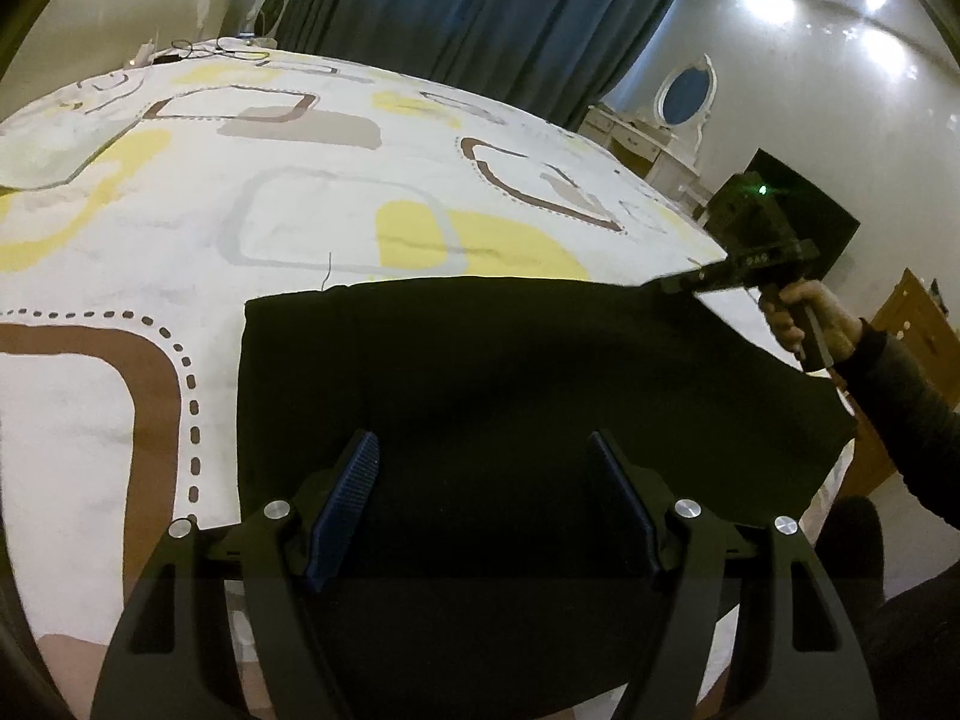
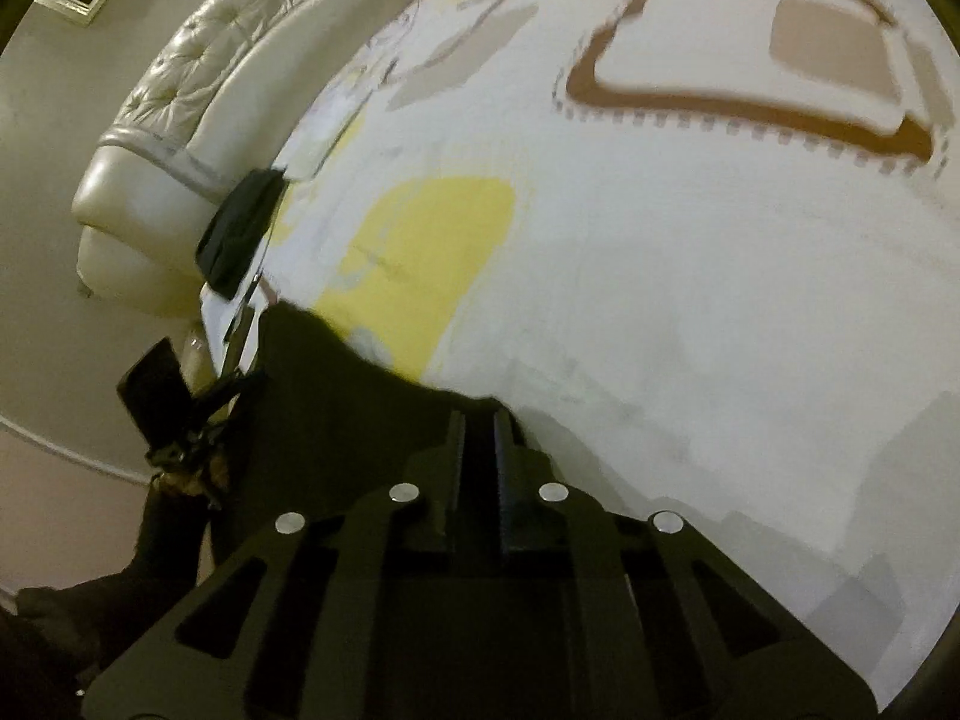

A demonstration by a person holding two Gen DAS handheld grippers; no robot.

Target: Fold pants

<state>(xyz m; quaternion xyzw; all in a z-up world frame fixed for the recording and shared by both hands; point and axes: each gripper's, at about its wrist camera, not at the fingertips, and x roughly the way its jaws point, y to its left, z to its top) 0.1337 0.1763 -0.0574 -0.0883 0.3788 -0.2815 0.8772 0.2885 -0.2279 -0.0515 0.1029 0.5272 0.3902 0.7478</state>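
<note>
Right tongs [image 2: 478,426] pinch the far right corner of the black pants [image 1: 510,396] lying flat on the patterned bed [image 1: 300,180], likely to start a fold, while left tongs [image 1: 485,480] hover wide above the near edge.

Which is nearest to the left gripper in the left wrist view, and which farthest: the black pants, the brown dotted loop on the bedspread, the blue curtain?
1. Black pants: directly under and ahead of the left gripper.
2. Brown dotted loop: on the bedspread beyond the pants, slightly right.
3. Blue curtain: behind the bed, at the far wall.
</note>
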